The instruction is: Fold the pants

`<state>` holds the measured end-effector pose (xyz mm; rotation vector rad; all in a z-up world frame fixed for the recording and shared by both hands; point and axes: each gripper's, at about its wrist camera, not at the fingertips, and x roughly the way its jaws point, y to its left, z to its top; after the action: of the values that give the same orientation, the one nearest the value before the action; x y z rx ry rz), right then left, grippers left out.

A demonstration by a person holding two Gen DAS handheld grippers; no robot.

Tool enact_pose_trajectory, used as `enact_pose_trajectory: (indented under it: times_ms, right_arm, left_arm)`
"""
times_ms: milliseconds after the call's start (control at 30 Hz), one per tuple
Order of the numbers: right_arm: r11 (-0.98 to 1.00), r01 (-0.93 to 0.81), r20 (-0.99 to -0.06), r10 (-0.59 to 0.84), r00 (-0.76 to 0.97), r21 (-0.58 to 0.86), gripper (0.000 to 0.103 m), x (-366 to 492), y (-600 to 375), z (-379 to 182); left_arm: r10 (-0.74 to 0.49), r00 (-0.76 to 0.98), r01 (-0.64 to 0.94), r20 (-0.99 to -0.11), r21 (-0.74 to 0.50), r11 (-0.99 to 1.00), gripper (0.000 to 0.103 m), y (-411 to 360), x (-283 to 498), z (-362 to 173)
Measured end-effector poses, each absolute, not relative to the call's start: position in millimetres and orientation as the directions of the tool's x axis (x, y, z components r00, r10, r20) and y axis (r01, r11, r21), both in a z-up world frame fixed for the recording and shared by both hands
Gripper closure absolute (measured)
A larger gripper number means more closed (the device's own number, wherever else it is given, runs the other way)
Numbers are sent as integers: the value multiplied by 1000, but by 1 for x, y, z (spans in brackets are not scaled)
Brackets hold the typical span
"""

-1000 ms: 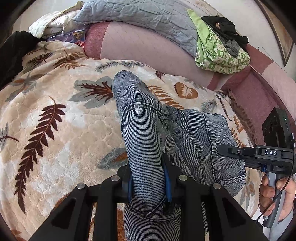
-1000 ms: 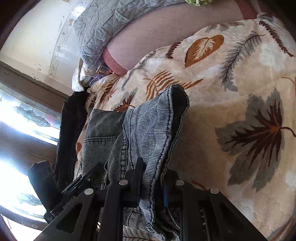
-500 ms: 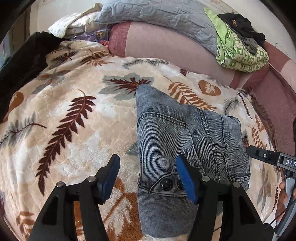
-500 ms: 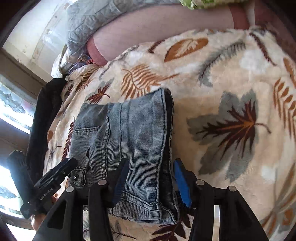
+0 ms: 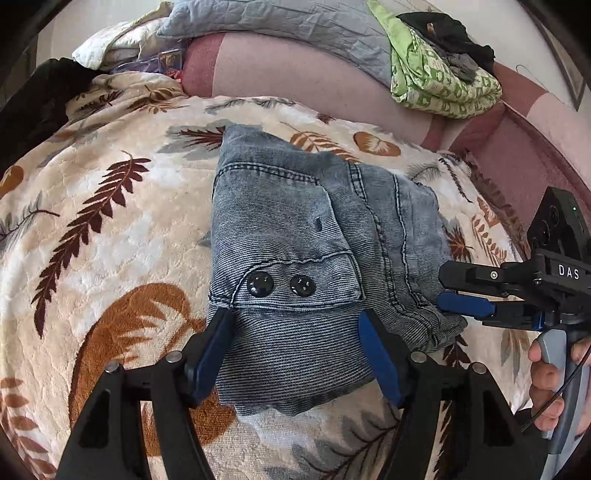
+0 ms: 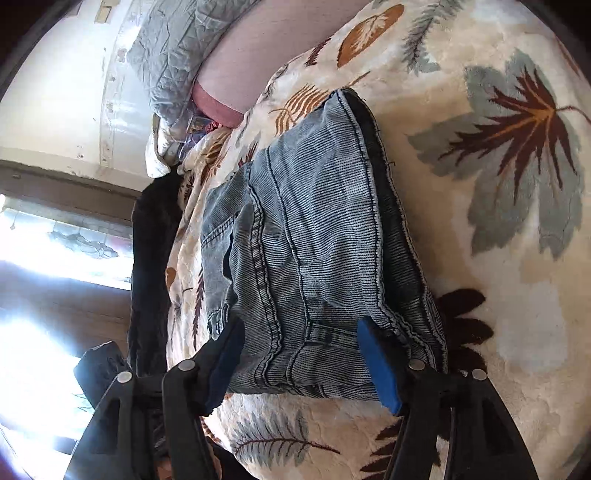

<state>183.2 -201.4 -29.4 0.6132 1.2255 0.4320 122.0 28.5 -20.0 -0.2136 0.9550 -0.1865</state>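
Observation:
Grey-blue denim pants lie folded into a compact stack on the leaf-patterned blanket, two black buttons facing up near me. My left gripper is open and empty, its blue pads either side of the stack's near edge. My right gripper is open too, straddling the stack's near edge in the right wrist view, where the pants fill the middle. The right gripper also shows at the right of the left wrist view, beside the pants' right edge.
A pink sofa back runs behind the blanket. A grey quilted cover and a green patterned cloth with dark clothes lie on it. A dark garment lies at the left. A bright window is beyond.
Both grippers opened and let go of the pants. The pants dropped flat into a folded stack, and both grippers have drawn back a little toward its near edge.

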Motion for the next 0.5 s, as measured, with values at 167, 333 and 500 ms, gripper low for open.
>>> enact_pose_trajectory:
  times_ms: [167,333,500]
  right_arm:
    - [754,-53,-685,621,381,655,34,213,-200,13]
    - [644,-43,-582,716,386,764,31,269,-197,5]
    - [701,119,-685,621,382,703,31,287,-217,-43]
  left_arm:
    - [-314,651,118,-691,-316,941,32,27,113,7]
    - [-306,578,147,-756,-272,951,32,16,122,-24]
    - [-289,600,182,-746,-224,957,32,9,117,-21]
